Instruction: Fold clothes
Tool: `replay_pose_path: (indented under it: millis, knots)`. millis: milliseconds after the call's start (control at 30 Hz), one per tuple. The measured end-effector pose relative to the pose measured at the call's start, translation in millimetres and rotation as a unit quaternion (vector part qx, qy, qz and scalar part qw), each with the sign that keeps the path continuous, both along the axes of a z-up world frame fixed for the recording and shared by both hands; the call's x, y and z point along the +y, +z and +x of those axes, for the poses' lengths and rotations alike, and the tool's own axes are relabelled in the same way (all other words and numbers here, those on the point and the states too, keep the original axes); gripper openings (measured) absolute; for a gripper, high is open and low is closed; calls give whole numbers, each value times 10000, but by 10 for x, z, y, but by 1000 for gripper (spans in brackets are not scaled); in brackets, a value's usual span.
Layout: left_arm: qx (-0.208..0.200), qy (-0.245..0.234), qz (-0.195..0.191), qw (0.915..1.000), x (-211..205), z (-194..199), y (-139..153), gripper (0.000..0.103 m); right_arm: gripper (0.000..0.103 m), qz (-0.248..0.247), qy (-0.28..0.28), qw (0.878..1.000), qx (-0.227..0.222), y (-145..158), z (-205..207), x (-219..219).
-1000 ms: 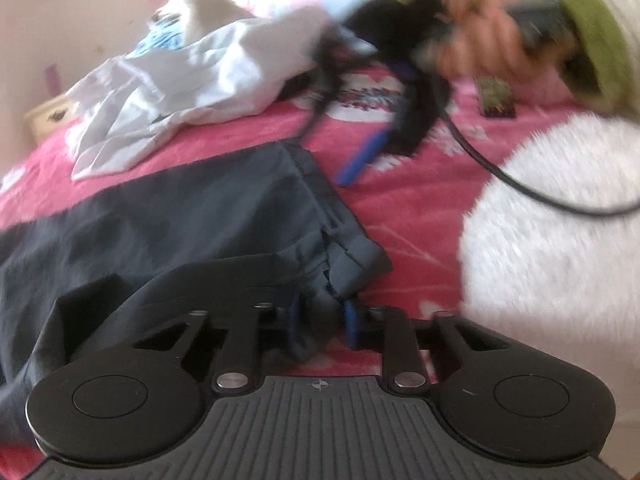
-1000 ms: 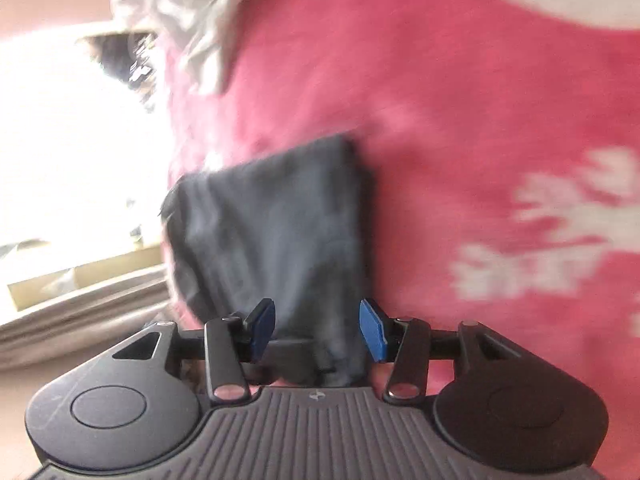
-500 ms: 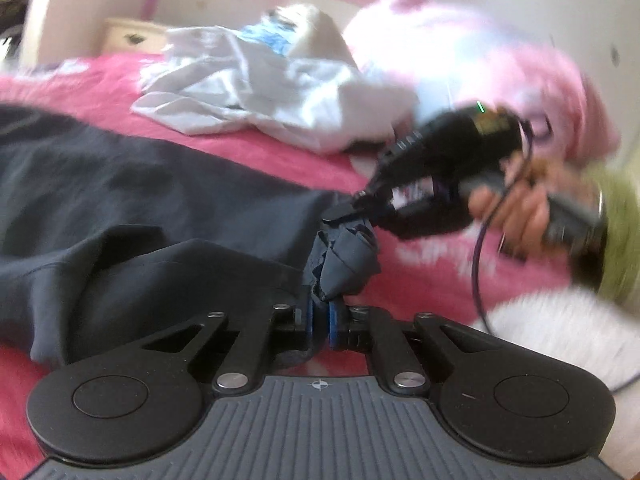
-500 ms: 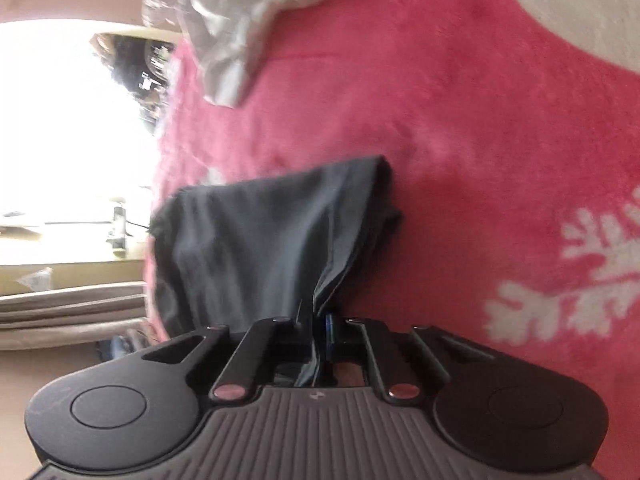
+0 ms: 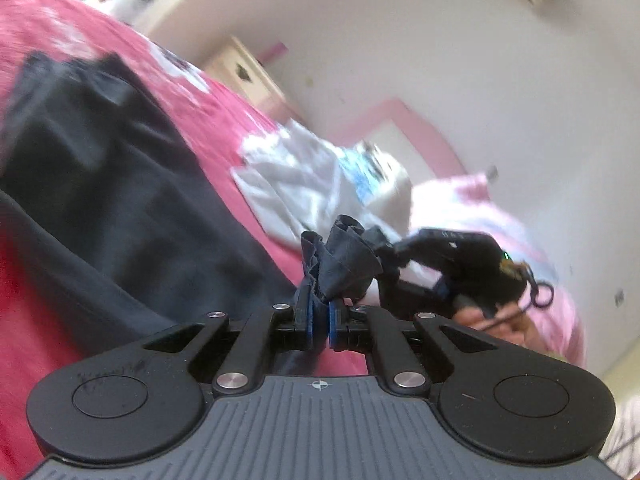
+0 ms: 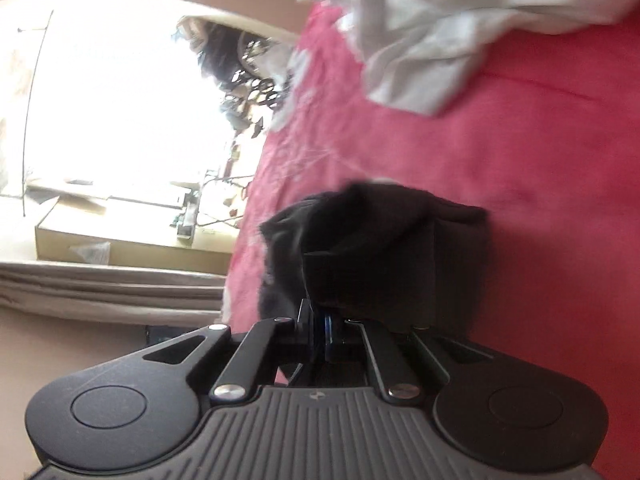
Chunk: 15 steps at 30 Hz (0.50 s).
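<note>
A dark grey garment (image 5: 104,184) lies spread on the pink bed. My left gripper (image 5: 320,316) is shut on a bunched corner of it (image 5: 344,260), lifted off the bed. My right gripper (image 6: 322,328) is shut on another edge of the same garment (image 6: 380,256), which hangs folded in front of its fingers. In the left wrist view the right gripper (image 5: 452,264) and the hand holding it sit just beyond the pinched corner.
A crumpled white garment (image 5: 296,184) lies further back on the bed; it also shows in the right wrist view (image 6: 432,28). A pink pillow (image 5: 516,240) is behind it. A cardboard box (image 6: 120,236) and a bright window (image 6: 120,100) lie beyond the bed's edge.
Both grippers closed on the dark garment's edge and lifted it. The left wrist view has tilted upward and the fabric now hangs from both.
</note>
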<state>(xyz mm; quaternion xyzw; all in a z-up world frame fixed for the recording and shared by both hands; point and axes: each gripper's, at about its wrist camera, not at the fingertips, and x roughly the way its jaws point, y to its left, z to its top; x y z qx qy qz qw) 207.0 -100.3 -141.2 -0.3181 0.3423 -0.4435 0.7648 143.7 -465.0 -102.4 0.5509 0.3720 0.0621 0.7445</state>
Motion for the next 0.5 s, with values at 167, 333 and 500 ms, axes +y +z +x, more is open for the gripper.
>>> replay_pose_path:
  millis: [167, 333, 500]
  knots:
    - [242, 615, -229, 9975, 310, 397, -50, 5, 6, -114, 200, 9996, -145, 65, 541, 316]
    - [413, 959, -327, 9940, 505, 843, -133, 5, 6, -292, 287, 9990, -202, 58, 1109, 616]
    - [657, 1263, -549, 9883, 703, 1246, -247, 5, 6, -401, 387, 9982, -201, 25, 1583, 859]
